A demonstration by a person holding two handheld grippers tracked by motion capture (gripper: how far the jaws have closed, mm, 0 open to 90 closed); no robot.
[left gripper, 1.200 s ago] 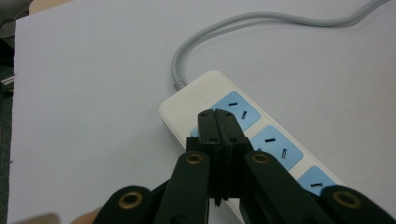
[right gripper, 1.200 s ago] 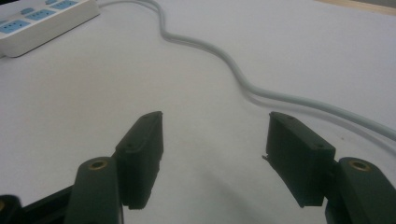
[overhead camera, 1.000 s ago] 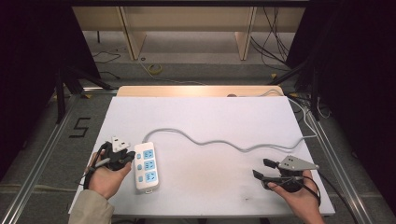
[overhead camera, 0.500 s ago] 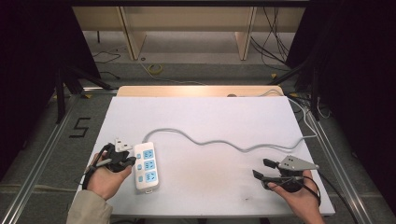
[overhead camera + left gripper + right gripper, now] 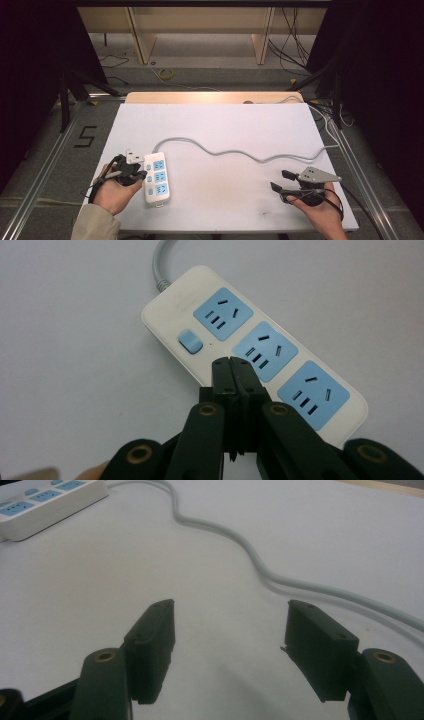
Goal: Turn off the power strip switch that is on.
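Note:
A white power strip (image 5: 157, 178) with three blue sockets and a blue switch lies at the table's front left. Its grey cable (image 5: 240, 152) winds across to the right edge. My left gripper (image 5: 140, 173) is shut with nothing between its jaws. In the left gripper view its tips (image 5: 232, 362) sit at the strip's (image 5: 260, 352) near edge, just right of the switch (image 5: 190, 341); whether they touch it I cannot tell. At the front right, my right gripper (image 5: 280, 181) stands open and empty, low over bare table. Beyond its jaws (image 5: 230, 630) lie the cable (image 5: 260, 562) and the strip (image 5: 45, 500).
The white table top (image 5: 225, 125) has a wooden strip (image 5: 210, 96) along its far edge. Metal rails (image 5: 50, 160) run along both sides on the floor. More cables (image 5: 325, 120) hang off the far right corner. A number 5 (image 5: 86, 136) is marked on the floor at left.

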